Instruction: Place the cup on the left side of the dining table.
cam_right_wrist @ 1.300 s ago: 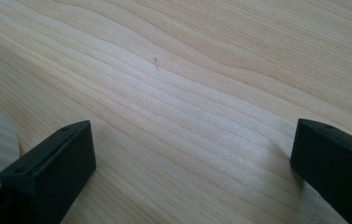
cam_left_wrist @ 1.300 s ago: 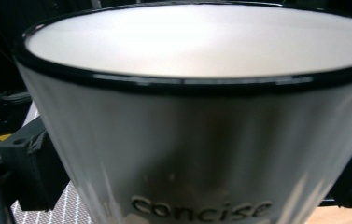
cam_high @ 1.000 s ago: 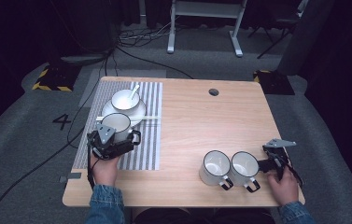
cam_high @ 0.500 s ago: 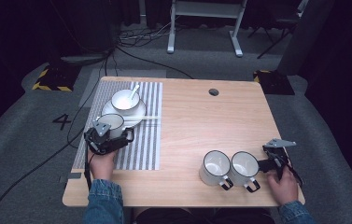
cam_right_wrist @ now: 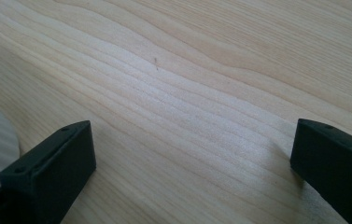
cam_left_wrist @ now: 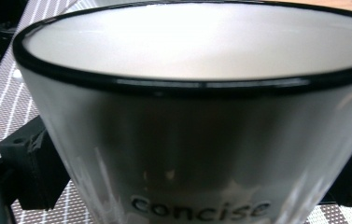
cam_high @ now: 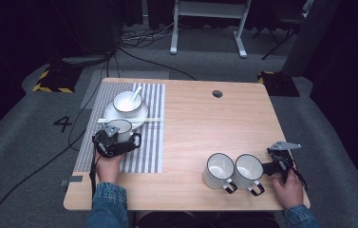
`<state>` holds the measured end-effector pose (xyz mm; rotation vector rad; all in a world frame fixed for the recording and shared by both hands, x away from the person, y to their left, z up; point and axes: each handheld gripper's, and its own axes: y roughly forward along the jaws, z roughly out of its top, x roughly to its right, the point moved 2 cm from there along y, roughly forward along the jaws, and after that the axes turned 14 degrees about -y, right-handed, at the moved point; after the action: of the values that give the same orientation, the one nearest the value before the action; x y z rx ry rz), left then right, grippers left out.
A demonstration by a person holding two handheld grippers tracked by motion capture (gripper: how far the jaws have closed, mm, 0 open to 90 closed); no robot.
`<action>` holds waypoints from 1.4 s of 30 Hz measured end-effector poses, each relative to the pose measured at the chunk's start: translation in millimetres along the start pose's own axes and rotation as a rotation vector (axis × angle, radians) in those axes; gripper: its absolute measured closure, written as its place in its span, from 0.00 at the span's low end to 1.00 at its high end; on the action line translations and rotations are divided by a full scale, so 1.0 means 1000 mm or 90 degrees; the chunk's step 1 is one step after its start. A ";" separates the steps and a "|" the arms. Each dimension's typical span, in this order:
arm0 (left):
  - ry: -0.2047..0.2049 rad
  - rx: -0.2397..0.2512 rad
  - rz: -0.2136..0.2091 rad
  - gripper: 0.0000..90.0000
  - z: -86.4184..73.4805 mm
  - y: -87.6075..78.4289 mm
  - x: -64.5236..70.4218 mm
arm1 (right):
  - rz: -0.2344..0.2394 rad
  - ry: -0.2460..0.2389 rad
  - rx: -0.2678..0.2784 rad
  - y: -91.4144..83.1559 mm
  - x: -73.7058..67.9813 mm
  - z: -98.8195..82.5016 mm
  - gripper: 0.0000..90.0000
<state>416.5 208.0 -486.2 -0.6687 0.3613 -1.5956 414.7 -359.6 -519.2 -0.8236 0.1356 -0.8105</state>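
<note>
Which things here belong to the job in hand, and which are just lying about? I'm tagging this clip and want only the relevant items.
In the job:
left gripper, jaws on either side of the mug on the striped placemat

Lying about:
two mugs by the open right gripper
bowl with spoon on a saucer
chopsticks

Left tongs [cam_high: 111, 142] grip a mug [cam_high: 118, 130] on the striped mat [cam_high: 150, 142].

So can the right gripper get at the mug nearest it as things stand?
Probably yes: the right gripper is open beside the nearest mug, with bare table between its jaws and nothing blocking.
</note>
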 end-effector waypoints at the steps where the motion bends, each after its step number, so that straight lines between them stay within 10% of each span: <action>1: 0.005 0.004 0.006 0.03 0.000 0.000 0.001 | 0.000 0.000 0.000 0.000 0.000 0.000 0.00; 19: 0.050 -0.035 0.027 0.02 -0.013 -0.013 -0.001 | 0.000 0.000 0.000 0.000 0.000 0.000 0.00; 42: 0.039 -0.020 0.028 0.04 -0.022 -0.047 -0.001 | -0.001 0.001 0.000 0.000 0.000 0.000 0.00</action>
<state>366.0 212.1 -475.6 -0.6328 0.4442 -1.5745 414.7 -359.5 -519.2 -0.8232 0.1366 -0.8126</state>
